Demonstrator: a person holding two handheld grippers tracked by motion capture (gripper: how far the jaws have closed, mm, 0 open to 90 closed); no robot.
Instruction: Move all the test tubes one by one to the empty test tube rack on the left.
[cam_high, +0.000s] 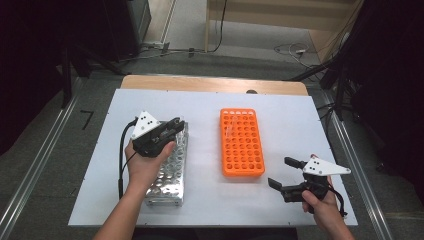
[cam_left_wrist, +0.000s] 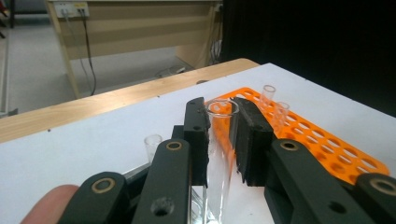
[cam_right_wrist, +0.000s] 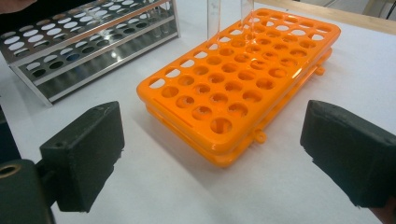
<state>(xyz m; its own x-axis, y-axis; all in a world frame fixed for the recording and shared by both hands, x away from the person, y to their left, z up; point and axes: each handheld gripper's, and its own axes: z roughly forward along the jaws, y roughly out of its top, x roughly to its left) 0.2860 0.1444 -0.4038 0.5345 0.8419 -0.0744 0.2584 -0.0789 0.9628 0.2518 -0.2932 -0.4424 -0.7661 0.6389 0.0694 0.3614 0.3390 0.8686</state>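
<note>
You see a brightly, evenly lit white tabletop (cam_high: 210, 200) with soft shadows, dark surroundings, and slightly blurred pictures.

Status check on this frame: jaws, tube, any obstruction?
Left gripper shut on glass test tube above the steel rack. Right gripper open, empty, facing the orange rack. Nothing in the way.

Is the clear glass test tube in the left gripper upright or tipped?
Upright: the clear glass test tube stands vertical between the left gripper's closed black pads, open mouth on top.
</note>
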